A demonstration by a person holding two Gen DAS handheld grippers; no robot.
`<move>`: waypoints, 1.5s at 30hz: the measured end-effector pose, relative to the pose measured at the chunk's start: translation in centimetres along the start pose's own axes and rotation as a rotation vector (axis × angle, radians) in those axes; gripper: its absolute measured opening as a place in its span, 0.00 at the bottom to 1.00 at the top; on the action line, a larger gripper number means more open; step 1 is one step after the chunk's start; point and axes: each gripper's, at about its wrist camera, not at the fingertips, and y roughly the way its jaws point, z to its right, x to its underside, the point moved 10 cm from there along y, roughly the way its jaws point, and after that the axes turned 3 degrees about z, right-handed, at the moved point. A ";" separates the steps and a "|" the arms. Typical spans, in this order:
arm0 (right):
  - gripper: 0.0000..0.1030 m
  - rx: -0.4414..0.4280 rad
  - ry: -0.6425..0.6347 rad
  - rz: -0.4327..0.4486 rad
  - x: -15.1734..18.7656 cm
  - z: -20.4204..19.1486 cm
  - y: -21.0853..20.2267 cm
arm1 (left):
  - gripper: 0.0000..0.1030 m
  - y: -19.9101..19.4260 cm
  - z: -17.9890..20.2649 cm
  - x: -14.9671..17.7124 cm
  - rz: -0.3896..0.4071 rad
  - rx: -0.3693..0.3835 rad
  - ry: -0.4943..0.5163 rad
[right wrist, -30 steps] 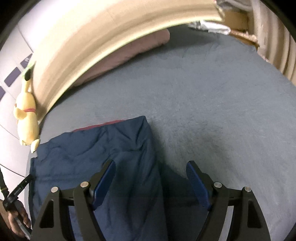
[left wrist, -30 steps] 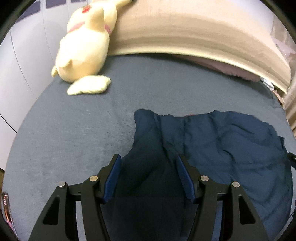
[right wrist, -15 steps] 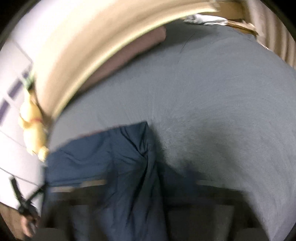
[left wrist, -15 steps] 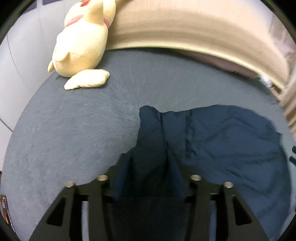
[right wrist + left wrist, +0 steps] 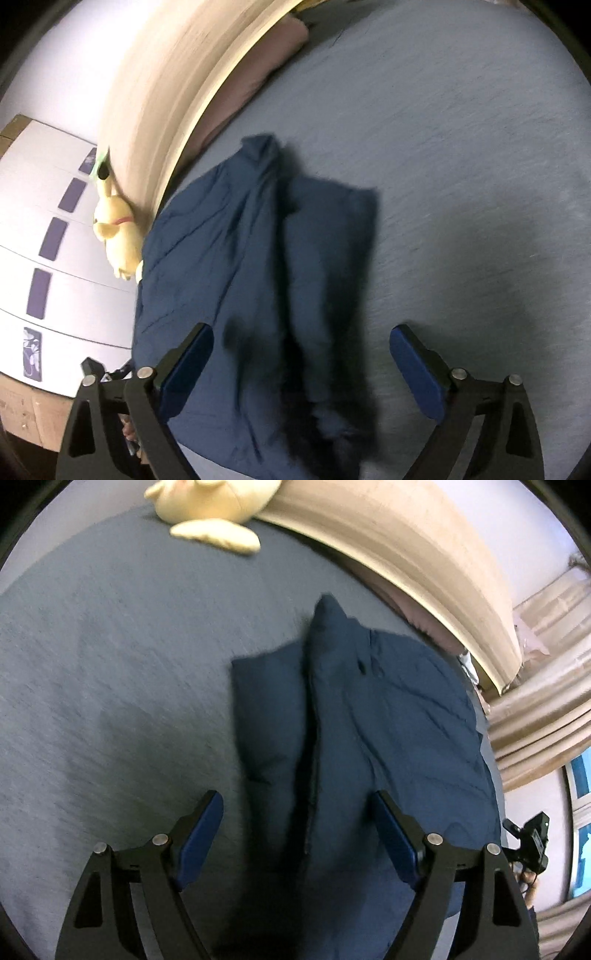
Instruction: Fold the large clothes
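Garment (image 5: 388, 738) navy, bunched on bed (image 5: 110, 664); left gripper (image 5: 299, 830) spread; right gripper (image 5: 303, 363) spread.

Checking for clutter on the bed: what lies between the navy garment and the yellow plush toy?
Nothing but bare grey bedding between the garment and the toy, in the left wrist view. The right wrist view shows them close together but hides the gap.

Open grey bed (image 5: 110, 686) stretches left of the navy garment (image 5: 388, 738) in the left wrist view and right of it in the right wrist view, with bare cover for a hand-held gripper to pass. The padded beige headboard (image 5: 406, 554) walls off the far edge, a yellow plush toy (image 5: 214, 502) rests against it, and a mauve pillow (image 5: 251, 85) lies at its foot.
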 end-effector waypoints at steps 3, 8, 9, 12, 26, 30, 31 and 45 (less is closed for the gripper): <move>0.70 -0.006 -0.014 -0.026 0.1 -1.0 1.5 | 0.80 0.7 0.8 -0.1 -0.012 0.023 0.016; 0.40 0.062 -0.095 -0.081 0.8 -1.5 2.8 | 0.47 1.9 1.6 0.5 -0.039 -0.008 0.076; 0.31 0.082 -0.127 -0.081 0.8 -2.0 2.7 | 0.42 1.8 1.8 0.4 -0.031 -0.027 0.082; 0.17 0.141 -0.218 -0.063 0.4 -4.3 1.2 | 0.21 0.9 2.8 -0.2 -0.012 -0.064 0.111; 0.11 0.150 -0.414 0.111 1.0 -11.1 -10.0 | 0.14 -8.3 6.1 0.0 0.169 -0.081 0.227; 0.16 0.194 -0.322 0.021 5.2 -4.8 -6.4 | 0.23 -4.2 2.8 3.9 0.073 -0.152 0.184; 0.32 0.218 -0.289 -0.002 6.0 -2.9 -5.3 | 0.36 -3.0 1.7 4.6 0.068 -0.176 0.169; 0.77 0.287 -0.300 0.280 1.6 -7.1 -10.1 | 0.62 -7.8 9.6 -1.4 0.292 -0.354 0.340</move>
